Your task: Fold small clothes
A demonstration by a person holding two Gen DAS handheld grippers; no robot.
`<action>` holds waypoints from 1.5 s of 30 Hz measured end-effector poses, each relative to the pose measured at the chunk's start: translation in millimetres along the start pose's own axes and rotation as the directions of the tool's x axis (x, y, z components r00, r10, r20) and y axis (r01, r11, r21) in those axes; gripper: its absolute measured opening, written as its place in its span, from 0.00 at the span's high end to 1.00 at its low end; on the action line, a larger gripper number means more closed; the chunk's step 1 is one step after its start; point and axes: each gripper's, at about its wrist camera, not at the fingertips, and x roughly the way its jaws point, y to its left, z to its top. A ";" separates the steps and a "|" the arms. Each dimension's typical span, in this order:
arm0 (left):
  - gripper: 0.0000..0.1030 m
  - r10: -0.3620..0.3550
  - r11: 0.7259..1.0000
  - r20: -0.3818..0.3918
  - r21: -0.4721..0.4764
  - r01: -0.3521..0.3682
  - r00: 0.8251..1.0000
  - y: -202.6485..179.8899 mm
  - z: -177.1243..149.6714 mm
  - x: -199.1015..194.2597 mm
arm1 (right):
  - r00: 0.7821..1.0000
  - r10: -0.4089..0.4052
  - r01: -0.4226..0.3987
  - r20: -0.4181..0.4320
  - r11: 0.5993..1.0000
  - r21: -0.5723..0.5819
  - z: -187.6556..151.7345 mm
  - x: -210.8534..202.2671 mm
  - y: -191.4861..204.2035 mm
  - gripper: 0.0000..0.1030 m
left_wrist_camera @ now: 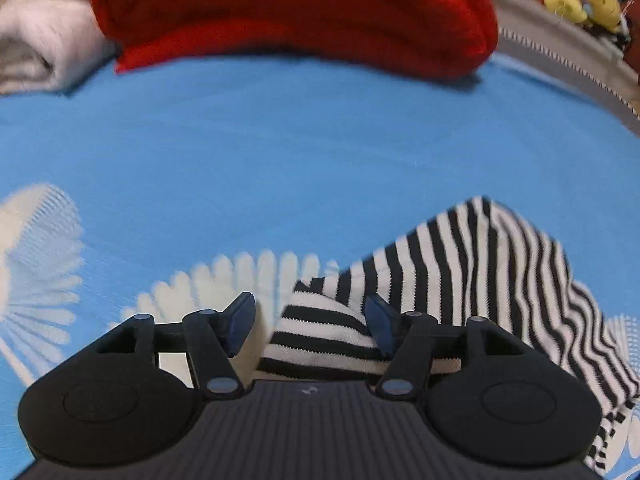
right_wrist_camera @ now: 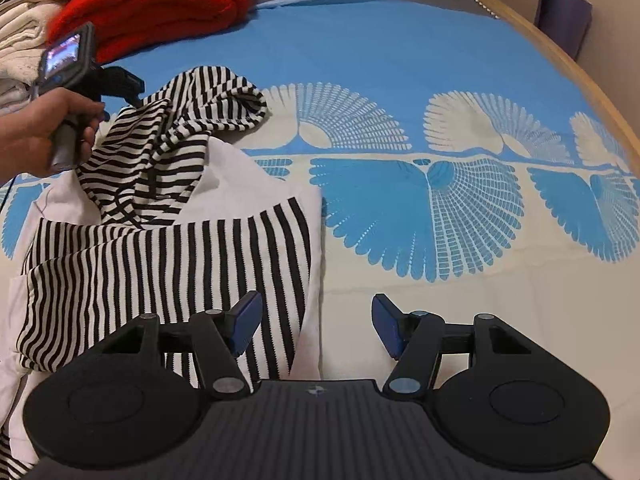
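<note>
The striped garment, black-and-white with a plain white part, lies half-spread on the blue patterned bedspread. One flat panel sits toward the near edge of the bed. Beyond it, a rumpled sleeve or top end is bunched up toward the red folded blanket. The garment's long axis seems to run from the near edge away toward that blanket.

The left gripper hangs right over the bunched end, jaws apart, with a striped fold lying between the pads but not pinched by them. The person's hand holds it at the garment's far-left side.

The right gripper stands open too, nothing between its pads. The flat panel's white right-hand edge runs just inside its left finger, so most of the cloth lies to its left.

The left gripper looks nearer to a usable grip. The right needs only a slight shift leftward to catch the panel's edge.

Cream-coloured folded linen lies beside the red blanket.
</note>
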 end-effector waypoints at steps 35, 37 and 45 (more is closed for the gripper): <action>0.35 -0.468 0.884 -0.086 -0.055 0.465 0.879 126.0 -186.2 -256.0 | 0.975 0.172 -0.199 0.139 0.956 0.216 13.1 -26.6 19.8 0.69; 0.35 -0.408 0.912 -0.085 0.006 0.410 0.909 111.8 -186.5 -251.5 | 0.976 0.184 -0.206 0.115 0.954 0.216 14.3 -21.5 22.6 0.69; 0.99 -0.517 0.844 -0.050 0.138 0.518 0.855 97.0 -209.9 -271.2 | 0.991 0.111 -0.127 0.079 0.957 0.259 17.0 -12.7 5.2 0.67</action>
